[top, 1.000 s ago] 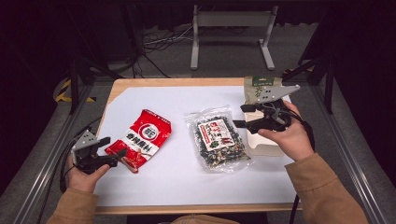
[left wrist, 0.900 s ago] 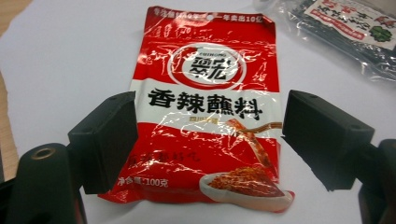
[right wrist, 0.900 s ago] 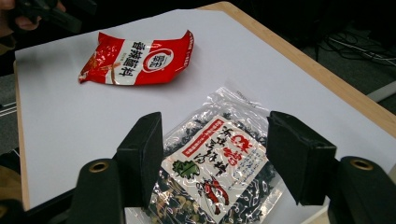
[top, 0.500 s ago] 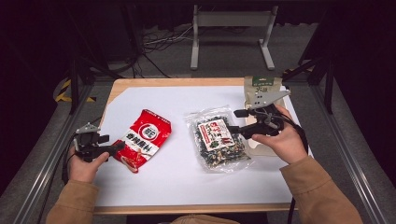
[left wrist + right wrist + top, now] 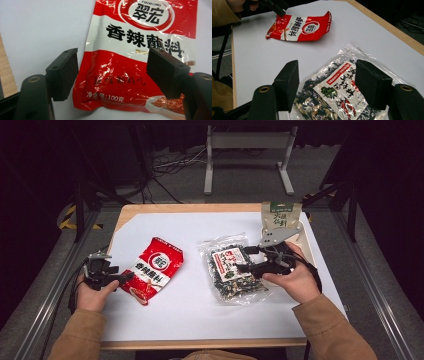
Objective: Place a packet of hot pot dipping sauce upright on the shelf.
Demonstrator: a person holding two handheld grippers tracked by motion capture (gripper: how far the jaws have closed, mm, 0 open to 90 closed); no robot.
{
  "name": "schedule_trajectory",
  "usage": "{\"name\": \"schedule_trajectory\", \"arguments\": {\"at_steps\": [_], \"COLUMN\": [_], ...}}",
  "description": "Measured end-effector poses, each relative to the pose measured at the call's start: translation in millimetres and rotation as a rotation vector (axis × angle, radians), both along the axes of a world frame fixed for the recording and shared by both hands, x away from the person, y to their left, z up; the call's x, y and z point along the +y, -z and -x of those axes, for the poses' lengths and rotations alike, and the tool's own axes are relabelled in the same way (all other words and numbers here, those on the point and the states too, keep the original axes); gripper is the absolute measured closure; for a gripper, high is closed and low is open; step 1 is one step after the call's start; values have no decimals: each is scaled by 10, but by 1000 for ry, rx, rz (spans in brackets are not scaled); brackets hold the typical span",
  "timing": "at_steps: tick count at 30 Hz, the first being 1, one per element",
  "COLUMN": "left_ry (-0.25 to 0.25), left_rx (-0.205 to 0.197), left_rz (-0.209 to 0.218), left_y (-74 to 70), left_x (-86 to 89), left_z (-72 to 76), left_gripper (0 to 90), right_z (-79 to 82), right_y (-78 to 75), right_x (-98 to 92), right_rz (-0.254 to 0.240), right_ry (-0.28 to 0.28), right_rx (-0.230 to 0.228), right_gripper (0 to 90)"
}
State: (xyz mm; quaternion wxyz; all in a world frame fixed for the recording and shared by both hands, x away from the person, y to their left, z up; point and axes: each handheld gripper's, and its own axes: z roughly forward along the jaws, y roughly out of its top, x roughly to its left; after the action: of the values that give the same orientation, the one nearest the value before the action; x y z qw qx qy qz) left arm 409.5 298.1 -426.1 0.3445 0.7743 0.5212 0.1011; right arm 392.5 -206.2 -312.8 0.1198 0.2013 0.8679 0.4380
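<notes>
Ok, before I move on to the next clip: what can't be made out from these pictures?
- High view: the print on the red packet and the clear bag is too small to read.
- High view: the green pouch has its lower end hidden behind the right gripper.
- Left gripper view: the red packet's top is cut off by the frame edge.
- Right gripper view: the left gripper is cut off by the top edge, so its jaws can't be judged there.

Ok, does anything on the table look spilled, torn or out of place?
Nothing stands out. The red seasoning packet and the clear seaweed bag lie flat, slightly angled and intact, and the green pouch stands upright at the far right edge.
</notes>
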Motion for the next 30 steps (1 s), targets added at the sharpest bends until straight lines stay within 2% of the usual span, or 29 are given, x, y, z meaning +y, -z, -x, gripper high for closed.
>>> {"name": "schedule_trajectory", "arguments": {"at_steps": [10, 14, 19, 26, 30], "left_ry": [3, 0, 7, 10, -3], "left_rx": [55, 65, 81, 76, 60], "left_rz": [-35, -19, 9, 2, 19], "left_y": [90, 109, 117, 120, 123], "left_x": [-27, -20, -13, -21, -12], "left_z": [-49, -59, -58, -47, -35], "left_gripper": [285, 280, 331, 379, 479], "right_z": [21, 29, 34, 43, 50], "right_y": [98, 109, 117, 130, 135], "right_x": [26, 32, 38, 58, 70], "right_rz": [-13, -13, -14, -19, -22], "right_ry": [-5, -7, -10, -16, -23], "right_rx": [16, 16, 14, 13, 10], "right_gripper": [363, 362, 357, 350, 347]}}
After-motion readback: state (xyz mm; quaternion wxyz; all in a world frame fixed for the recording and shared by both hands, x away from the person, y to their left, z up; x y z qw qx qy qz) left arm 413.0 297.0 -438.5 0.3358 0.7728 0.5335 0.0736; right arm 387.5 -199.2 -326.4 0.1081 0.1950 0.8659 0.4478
